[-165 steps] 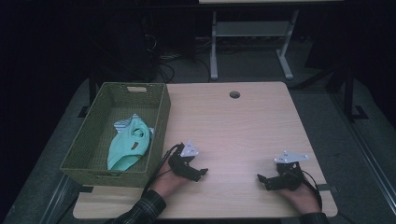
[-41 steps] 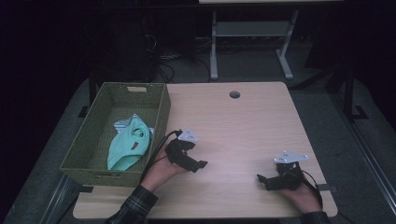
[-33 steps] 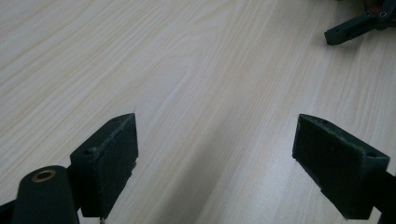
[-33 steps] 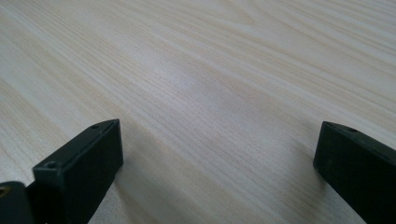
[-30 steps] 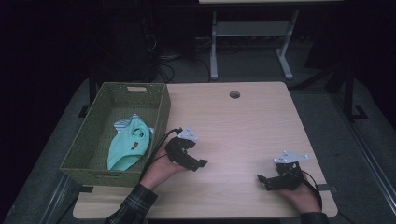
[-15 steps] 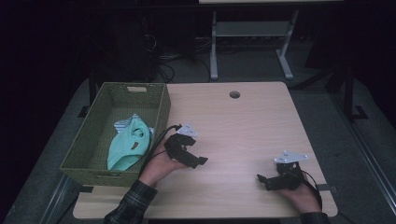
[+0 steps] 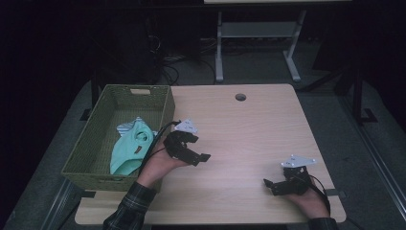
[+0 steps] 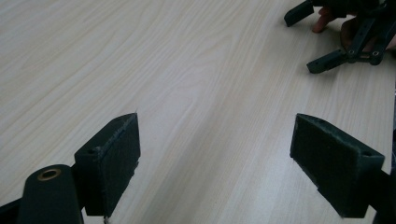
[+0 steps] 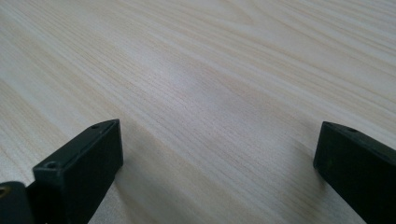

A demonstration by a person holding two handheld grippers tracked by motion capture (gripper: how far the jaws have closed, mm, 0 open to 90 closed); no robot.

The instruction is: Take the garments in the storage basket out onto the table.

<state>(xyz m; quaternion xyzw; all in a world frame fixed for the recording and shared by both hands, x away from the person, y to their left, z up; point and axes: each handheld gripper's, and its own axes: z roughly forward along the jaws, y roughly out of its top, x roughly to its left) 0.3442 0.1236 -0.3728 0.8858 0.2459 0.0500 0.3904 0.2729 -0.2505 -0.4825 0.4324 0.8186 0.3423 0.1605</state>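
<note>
- Nearest to us, our right gripper (image 7: pixel 269 184) sits low by the near right corner of the tabletop (image 7: pixel 249 129), jaws spread wide with nothing between them. In the right gripper view it's just bare wood grain between the two black jaws, so we'd call that hand parked, out of the way.
- A bit farther in, our left gripper (image 7: pixel 200 157) is up off the wood near the left edge of the tabletop, just beside the green woven basket (image 7: pixel 103 125). Its jaws are wide apart too and hold nothing; the left gripper view looks across the boards at the other gripper, well apart.
- We reckon the left one is lifted because it's the hand that works the basket side: it has to clear the basket's wall to go in.
- The thing we're after looks like the mint-green garment (image 7: pixel 128 149), lying crumpled in the near half of the basket, with a striped bit of cloth (image 7: pixel 127 127) poking out behind it. Nothing touches it yet.
- Farthest out, a round cable hole (image 7: pixel 240 97) sits near the far edge of the tabletop, and the whole middle is bare, so there's plenty of room to lay the garment down, we'd guess.
</note>
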